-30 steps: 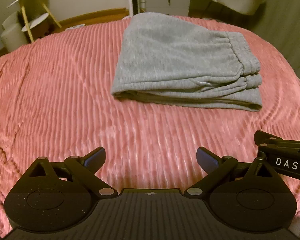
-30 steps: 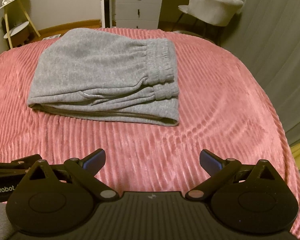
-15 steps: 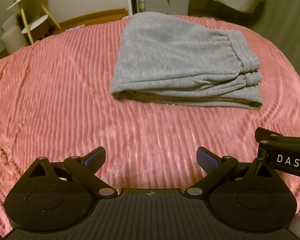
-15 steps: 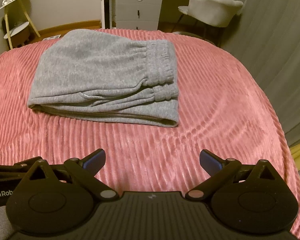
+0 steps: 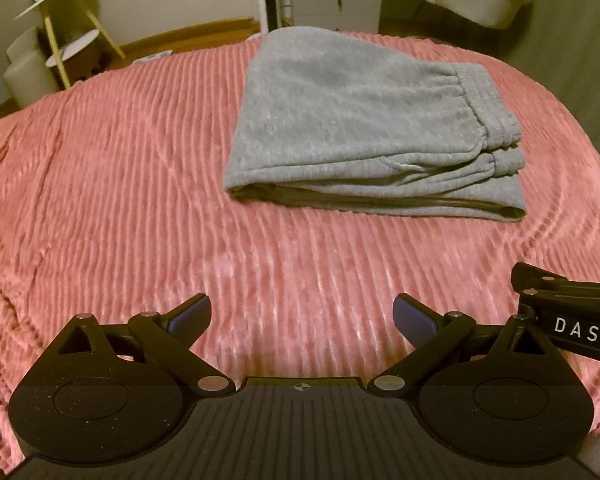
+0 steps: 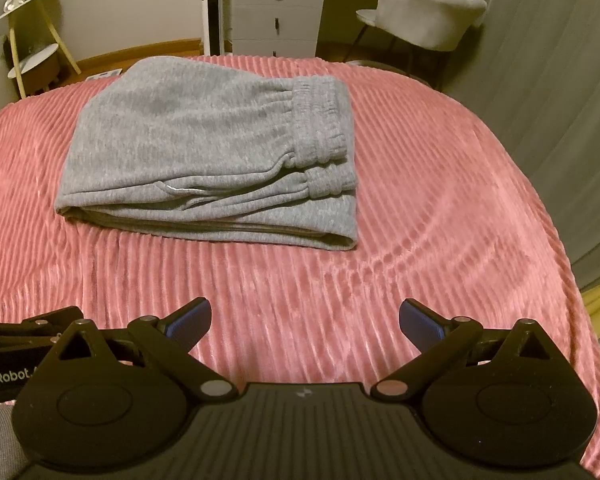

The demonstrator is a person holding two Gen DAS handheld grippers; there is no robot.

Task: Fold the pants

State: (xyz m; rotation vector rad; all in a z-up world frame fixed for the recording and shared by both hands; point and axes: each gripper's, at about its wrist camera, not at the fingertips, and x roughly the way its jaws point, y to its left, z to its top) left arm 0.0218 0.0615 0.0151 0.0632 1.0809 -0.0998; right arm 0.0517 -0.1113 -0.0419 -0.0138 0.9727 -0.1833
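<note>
Lying folded into a compact stack, gray pants [image 5: 364, 128] rest near the bed's [image 5: 100, 168] far edge | left tool [image 5: 302, 316] and right tool [image 6: 305, 318] both wide, empty, well short of them | folding looks done.

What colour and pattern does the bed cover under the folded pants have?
The ribbed plush bed cover is pink with raised parallel stripes; the right wrist view shows it best.
</note>
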